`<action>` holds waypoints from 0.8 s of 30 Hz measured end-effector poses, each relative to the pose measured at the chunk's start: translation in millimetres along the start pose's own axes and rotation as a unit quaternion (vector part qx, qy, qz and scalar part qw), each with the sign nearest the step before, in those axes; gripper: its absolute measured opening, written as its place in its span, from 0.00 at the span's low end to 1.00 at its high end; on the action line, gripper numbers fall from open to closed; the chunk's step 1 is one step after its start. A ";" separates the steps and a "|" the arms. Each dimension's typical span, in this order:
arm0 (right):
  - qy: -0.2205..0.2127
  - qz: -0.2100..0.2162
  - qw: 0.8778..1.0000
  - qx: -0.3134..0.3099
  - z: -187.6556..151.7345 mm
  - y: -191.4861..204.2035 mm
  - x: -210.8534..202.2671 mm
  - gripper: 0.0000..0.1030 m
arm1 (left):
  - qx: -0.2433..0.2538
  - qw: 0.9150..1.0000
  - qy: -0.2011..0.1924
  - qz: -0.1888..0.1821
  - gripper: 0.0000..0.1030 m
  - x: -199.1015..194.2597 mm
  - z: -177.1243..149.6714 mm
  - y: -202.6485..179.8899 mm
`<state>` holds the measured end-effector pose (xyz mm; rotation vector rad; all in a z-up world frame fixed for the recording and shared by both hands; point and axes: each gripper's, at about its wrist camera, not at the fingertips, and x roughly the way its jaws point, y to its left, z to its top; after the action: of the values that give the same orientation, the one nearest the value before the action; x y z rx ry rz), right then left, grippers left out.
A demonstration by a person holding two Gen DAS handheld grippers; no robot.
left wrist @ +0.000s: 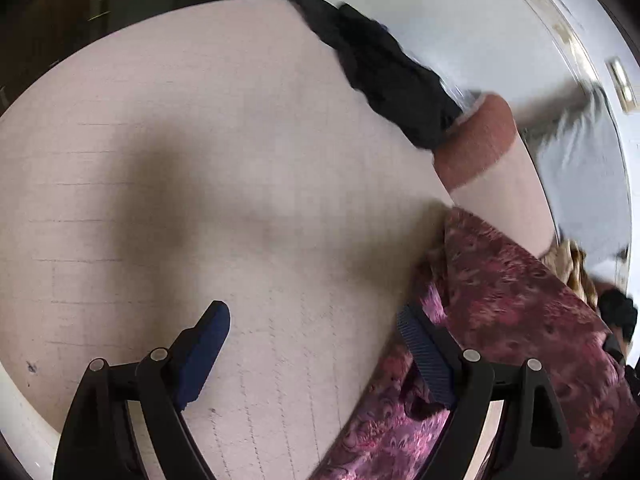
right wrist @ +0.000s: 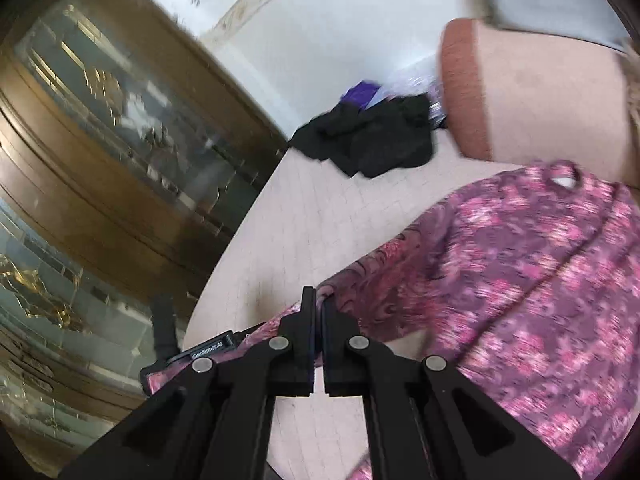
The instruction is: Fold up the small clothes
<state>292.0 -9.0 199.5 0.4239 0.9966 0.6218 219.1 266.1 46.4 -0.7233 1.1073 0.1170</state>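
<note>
Nearest the lens in the right wrist view, the right gripper fills the lower middle of the frame, its two black fingers pressed almost together on a fold of the floral garment, a purple and pink patterned piece that spreads from the fingertips up and across the right half of the frame. The cloth lies partly on the pale table, whose faint grid lines show at centre. A heap of black clothes sits at the table's far edge, above centre, with something purple and blurred just behind it. A pink cushion with a rust-coloured end lies at upper right, touching the garment's top edge. A wooden cabinet with glass doors takes up the left side. In the left wrist view, the left gripper stands wide open at the bottom of the frame, holding nothing; its left blue pad hangs over bare table, while the right pad overlaps the garment's edge, and contact cannot be told. The black clothes lie toward the upper right, with the cushion just below them.
</note>
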 end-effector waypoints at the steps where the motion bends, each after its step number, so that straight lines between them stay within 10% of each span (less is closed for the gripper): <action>1: -0.011 0.000 1.000 0.008 -3.4 -12.6 -12.6 0.02 | 0.010 1.000 0.004 -0.001 0.87 2.4 -2.5 -6.5; 17: -0.025 -0.030 0.996 0.085 -56.1 -161.0 -71.6 0.02 | 0.131 0.984 0.070 -0.102 0.87 61.6 -55.0 -108.7; 24: 0.063 -0.130 0.978 0.151 -109.3 -279.2 -21.8 0.02 | 0.092 0.985 0.108 -0.097 0.87 100.9 -28.0 -148.4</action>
<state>268.2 -227.7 -5.4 0.5147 1.2501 0.2628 308.4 109.5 24.4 -0.6840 1.2291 -0.2311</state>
